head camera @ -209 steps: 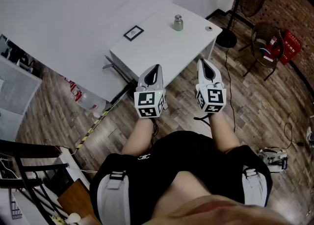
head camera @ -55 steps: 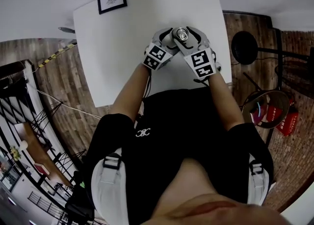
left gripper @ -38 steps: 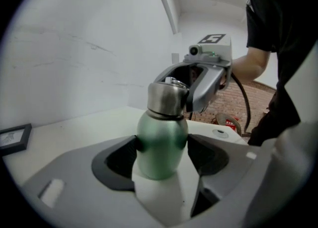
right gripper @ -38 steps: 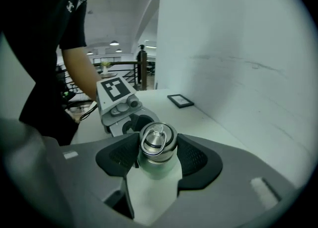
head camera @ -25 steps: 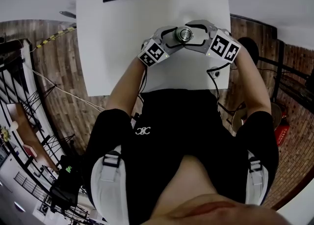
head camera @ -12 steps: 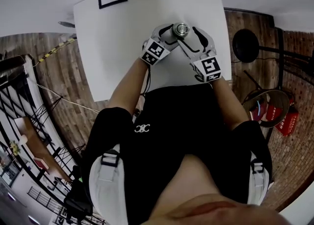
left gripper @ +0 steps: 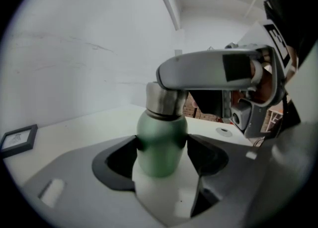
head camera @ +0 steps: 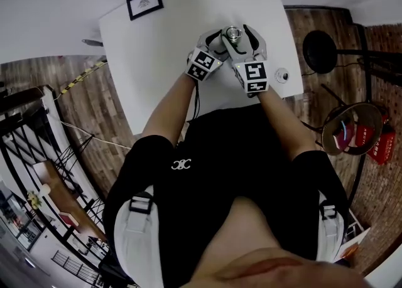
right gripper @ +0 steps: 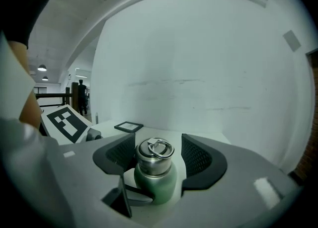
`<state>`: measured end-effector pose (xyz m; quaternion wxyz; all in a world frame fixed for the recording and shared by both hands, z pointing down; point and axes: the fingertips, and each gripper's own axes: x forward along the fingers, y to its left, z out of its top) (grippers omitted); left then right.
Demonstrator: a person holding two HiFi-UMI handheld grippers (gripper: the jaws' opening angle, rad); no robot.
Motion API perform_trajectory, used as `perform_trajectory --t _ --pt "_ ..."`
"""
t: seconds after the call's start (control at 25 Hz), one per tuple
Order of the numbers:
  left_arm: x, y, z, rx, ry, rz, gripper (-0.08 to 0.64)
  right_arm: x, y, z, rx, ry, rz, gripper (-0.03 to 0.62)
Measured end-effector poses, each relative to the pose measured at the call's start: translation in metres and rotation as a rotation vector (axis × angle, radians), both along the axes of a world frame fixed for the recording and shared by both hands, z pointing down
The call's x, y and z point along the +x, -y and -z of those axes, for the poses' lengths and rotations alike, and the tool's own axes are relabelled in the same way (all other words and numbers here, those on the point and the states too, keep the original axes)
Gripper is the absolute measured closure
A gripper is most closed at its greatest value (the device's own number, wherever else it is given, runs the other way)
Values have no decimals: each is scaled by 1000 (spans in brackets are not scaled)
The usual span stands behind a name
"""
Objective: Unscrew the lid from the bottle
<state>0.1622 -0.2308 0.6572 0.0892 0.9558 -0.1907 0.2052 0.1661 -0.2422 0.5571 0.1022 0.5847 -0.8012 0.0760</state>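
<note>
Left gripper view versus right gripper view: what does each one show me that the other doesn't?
Left only: the left gripper clamped on the bottle's green body, and a small round disc on the table. Right only: the ring on top of the lid, and a gap between lid and one jaw of the right gripper. Both: bottle, steel lid, picture frame, white table.

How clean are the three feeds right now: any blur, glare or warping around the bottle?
Head view: strong fisheye, table edges bow, lid tiny but sharp. Left gripper view: dark vignette, foreground soft, green bottle readable. Right gripper view: dim, vignetted corners, lid ring clear.
</note>
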Motion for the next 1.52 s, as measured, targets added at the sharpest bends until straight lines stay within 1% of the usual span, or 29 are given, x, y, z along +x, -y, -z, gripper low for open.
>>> perform_trajectory --t 0.16,0.24,0.28,0.4,0.52,0.6,0.68,0.84,1.04,1.16,1.24,1.32,1.36,1.44,1.52 --pt "-2 -1 1 6 5 -5 190 -5 -1 -5 -20 -3 5 301" --pt "-4 -2 4 10 7 -5 192 -10 -2 -5 -30 -9 27 302" --pt "-4 -2 4 11 9 -5 192 -11 -3 -5 -33 -10 45 330" --pt "-4 -2 2 15 14 -5 193 -13 -3 -7 -45 -7 112 331" --pt "-5 -2 2 19 16 -8 193 -14 -3 -8 -61 -9 207 331" --pt "-4 -2 3 21 17 -13 193 -14 -4 -7 -73 -12 291 331" --pt "-2 -1 4 24 18 -13 193 -14 -2 -6 -87 -26 400 331" --pt "-2 1 5 31 15 -13 193 -19 -3 -6 -116 -76 667 331" --pt "-2 -1 4 55 29 -27 198 -22 -10 -8 -154 -169 988 331" --pt "-4 -1 4 56 25 -21 198 -25 -11 -10 -182 -204 1140 331" --pt "-4 -1 4 55 24 -13 198 -26 -13 -10 -202 -227 1221 331" --pt "-4 0 4 53 22 0 198 -27 -13 -11 -218 -259 1268 331" --pt "-4 0 4 52 19 6 198 -28 -12 -11 -225 -275 1273 330" --pt "-5 -1 4 51 16 14 199 -29 -14 -11 -234 -284 1249 329" --pt "-6 -2 3 52 17 14 199 -29 -15 -4 -228 -241 1192 328"
